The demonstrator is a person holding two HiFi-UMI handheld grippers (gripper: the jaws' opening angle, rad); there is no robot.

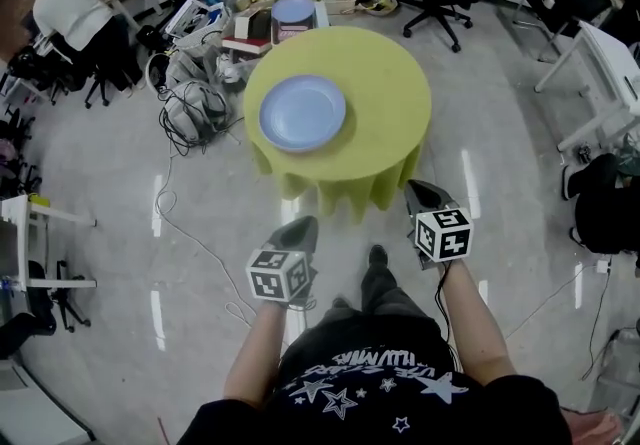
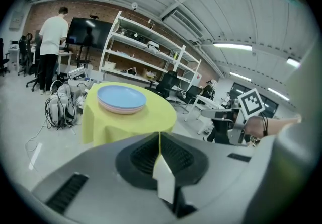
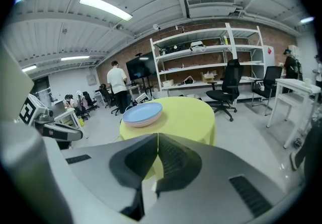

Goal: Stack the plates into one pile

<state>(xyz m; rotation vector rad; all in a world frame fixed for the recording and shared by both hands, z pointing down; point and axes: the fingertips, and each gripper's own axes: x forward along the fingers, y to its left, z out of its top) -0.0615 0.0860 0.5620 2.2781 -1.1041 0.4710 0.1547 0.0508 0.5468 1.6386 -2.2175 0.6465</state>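
Head view: a round table [image 1: 385, 123] draped in a yellow-green cloth stands on the pale floor [image 1: 130, 183]. On its left half lies the pile of plates [image 1: 302, 112], a light blue round plate on top. The pile lies flat, face up, and being round has no long axis. Both forearms reach forward from the person's body. The left gripper [image 1: 298, 230] and the right gripper [image 1: 424, 195] point ahead and downward at the table, side by side over the floor and well short of the cloth's hem.

Left gripper view: its jaws are pressed together with nothing between them. The pile sits beyond them on the table, a pink plate showing under the blue.

Right gripper view: its jaws are likewise closed and empty. The pile lies on the table's left part, well apart from them.
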